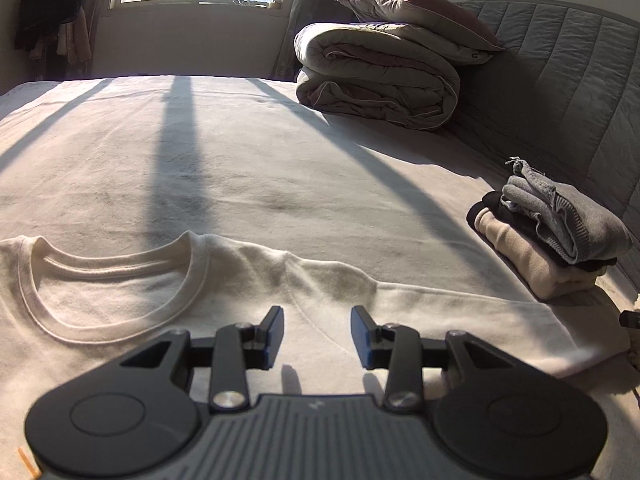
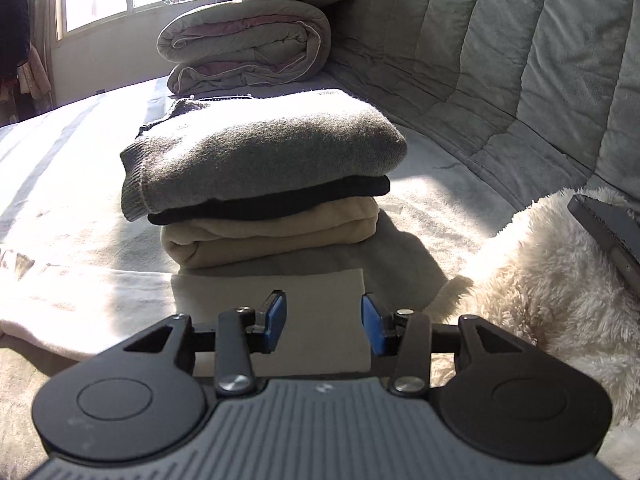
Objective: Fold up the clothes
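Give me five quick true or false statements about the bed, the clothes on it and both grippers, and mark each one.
1. The cream crew-neck sweatshirt lies spread flat on the bed. True.
2. The left gripper is clamped on the sweatshirt's collar. False: its jaws are open, over the shoulder area beside the collar.
3. The folded stack has a grey knit sweater on top, a black garment under it and a beige garment at the bottom. True.
4. The right gripper holds the grey sweater. False: it is open and empty, in front of the stack.
5. The rolled beige quilt sits on the floor. False: it is on the bed, with a pillow on top.
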Available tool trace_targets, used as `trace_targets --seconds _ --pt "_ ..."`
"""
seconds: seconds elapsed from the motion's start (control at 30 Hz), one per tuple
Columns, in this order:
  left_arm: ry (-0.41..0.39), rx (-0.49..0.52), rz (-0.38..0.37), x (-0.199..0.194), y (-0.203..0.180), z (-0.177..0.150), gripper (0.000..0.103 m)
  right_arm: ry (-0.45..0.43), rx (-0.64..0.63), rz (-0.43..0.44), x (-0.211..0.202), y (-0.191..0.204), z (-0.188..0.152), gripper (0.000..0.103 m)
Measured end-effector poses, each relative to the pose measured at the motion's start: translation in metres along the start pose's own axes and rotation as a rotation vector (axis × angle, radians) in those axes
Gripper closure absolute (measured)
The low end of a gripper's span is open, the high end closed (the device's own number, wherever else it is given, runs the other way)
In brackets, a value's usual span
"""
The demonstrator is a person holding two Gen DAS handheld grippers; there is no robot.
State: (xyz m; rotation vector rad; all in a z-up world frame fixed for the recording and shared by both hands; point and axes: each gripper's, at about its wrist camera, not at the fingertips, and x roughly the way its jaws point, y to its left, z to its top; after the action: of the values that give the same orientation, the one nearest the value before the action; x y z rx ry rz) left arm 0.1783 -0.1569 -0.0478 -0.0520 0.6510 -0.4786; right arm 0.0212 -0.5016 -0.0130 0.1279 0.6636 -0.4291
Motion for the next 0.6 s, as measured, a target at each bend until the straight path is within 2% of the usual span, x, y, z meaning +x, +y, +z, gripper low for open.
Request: trace_targets --seconds 0.1,0.17,0.23,0.3,0.47,0.6 --pt "0.027 0.004 -0.065 -0.004 -0.007 -0.004 0.064 0.017 -0.040 0.026 0.003 0.016 -0.007 0.057" --pt "0.094 0.016 -0.072 0.002 -0.009 -0.010 0.063 0.049 -0.053 0.027 0.008 0.022 -0.014 0.057" --pt "0.100 0.034 -0.054 0.000 -0.008 -0.016 0.063 0.084 -0.050 0.029 0.013 0.024 -0.024 0.057" --pt "0.085 0.008 -0.032 -0.011 0.000 -0.017 0.063 0.110 -0.047 0.036 0.015 0.026 -0.031 0.057" --pt "0.059 -0.025 -0.002 -0.043 0.028 -0.014 0.063 0.105 -0.054 0.070 0.000 0.041 -0.023 0.057" --pt "0.041 -0.025 0.061 -0.078 0.059 -0.010 0.062 0.094 -0.069 0.101 -0.012 0.058 -0.015 0.057"
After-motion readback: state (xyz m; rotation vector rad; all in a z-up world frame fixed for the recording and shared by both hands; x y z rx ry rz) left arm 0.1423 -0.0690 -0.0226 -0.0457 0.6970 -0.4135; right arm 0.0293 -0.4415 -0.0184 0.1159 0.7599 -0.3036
